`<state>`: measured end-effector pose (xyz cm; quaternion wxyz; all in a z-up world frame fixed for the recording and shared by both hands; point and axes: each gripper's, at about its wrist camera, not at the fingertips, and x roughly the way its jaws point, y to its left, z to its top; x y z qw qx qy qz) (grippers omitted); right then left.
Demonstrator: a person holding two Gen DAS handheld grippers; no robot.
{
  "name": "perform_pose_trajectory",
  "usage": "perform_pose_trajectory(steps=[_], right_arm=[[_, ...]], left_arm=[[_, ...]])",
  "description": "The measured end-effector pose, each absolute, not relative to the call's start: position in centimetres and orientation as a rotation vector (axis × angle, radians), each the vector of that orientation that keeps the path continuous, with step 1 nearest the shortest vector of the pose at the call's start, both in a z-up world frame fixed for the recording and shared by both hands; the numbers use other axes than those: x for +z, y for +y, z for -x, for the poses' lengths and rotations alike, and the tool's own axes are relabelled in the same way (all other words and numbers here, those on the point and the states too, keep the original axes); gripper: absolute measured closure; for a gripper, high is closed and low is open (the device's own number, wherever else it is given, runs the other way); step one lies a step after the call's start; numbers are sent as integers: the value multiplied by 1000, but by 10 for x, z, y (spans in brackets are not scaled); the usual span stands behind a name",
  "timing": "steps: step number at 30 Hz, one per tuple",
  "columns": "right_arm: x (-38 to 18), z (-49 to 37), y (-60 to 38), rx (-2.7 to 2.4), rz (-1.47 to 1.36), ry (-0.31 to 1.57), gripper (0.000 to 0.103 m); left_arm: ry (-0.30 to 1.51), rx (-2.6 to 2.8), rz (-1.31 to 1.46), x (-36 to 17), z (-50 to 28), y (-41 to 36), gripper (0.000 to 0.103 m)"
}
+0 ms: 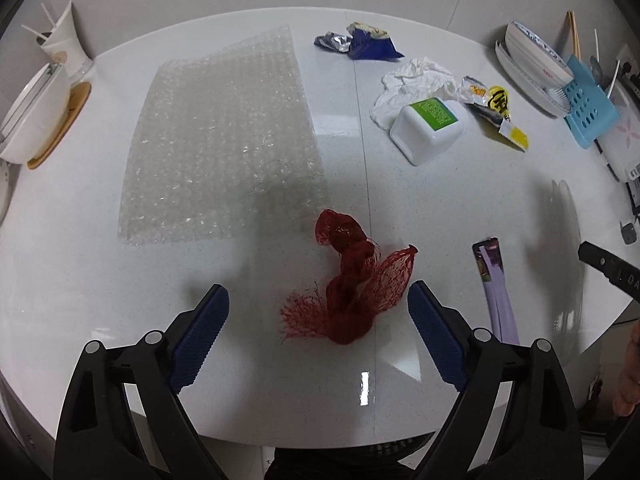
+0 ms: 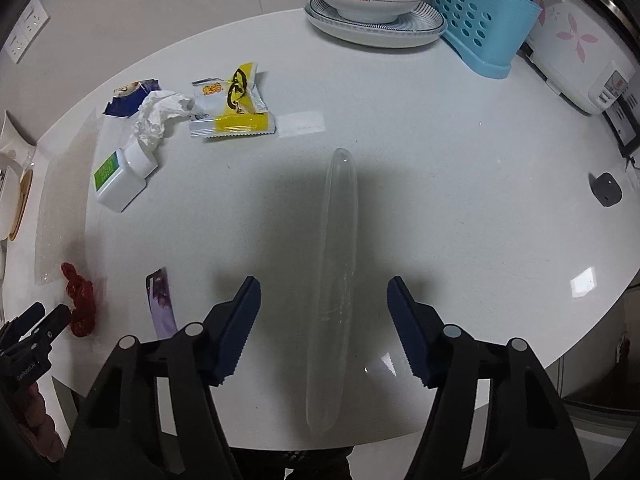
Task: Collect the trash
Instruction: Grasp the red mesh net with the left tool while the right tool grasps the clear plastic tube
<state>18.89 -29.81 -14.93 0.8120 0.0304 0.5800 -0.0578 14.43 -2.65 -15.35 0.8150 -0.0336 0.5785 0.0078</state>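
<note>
Bubble wrap (image 1: 224,140): flat on the table (image 1: 440,200), long axis running away from the camera.
Clear plastic tube (image 2: 336,280): lengthwise between the right gripper (image 2: 323,320)'s spread fingers.
Red mesh bag (image 1: 352,292): crumpled between the left gripper (image 1: 318,312)'s parted fingers, untouched.

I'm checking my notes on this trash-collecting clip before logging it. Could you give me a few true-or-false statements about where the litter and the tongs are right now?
1. The left tongs are open, with the red mesh net lying between their fingers. True.
2. The right tongs are clamped on the yellow snack wrapper. False: they are open, and the wrapper lies far ahead on the table.
3. A clear inflated plastic tube lies lengthwise between the right fingers. True.
4. The bubble wrap is stuffed in the blue basket. False: it lies flat on the table.
5. The white bottle stands upright. False: it lies on its side.
</note>
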Motion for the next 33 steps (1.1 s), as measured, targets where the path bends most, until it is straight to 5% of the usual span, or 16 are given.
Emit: perform_pose_trajectory(steps=[14,17,20,22,23,33], right_arm=[[-171,-208,-302,-186,-122,1327,61],[-173,-209,-301,-190,-122,1339,65],[-179,-210,-304,-205,-130,1362,68],[-181,-211,-305,-209,-136,1363,71],[-181,-211,-305,-220,-125,1365,79],[-174,-208,-315,-210,-152,1351,79]], left_arm=[[1314,-69,40,-177,-159,-39,43],[1327,-72,37,-180,-159,-41,56],[1332,-91,31,-180,-159,-42,83],[1334,-95,38,-179,-158,-42,88],[1329,-91,39,-178,-156,-41,89],[1303,-79,46,-160,-148,-41,90]])
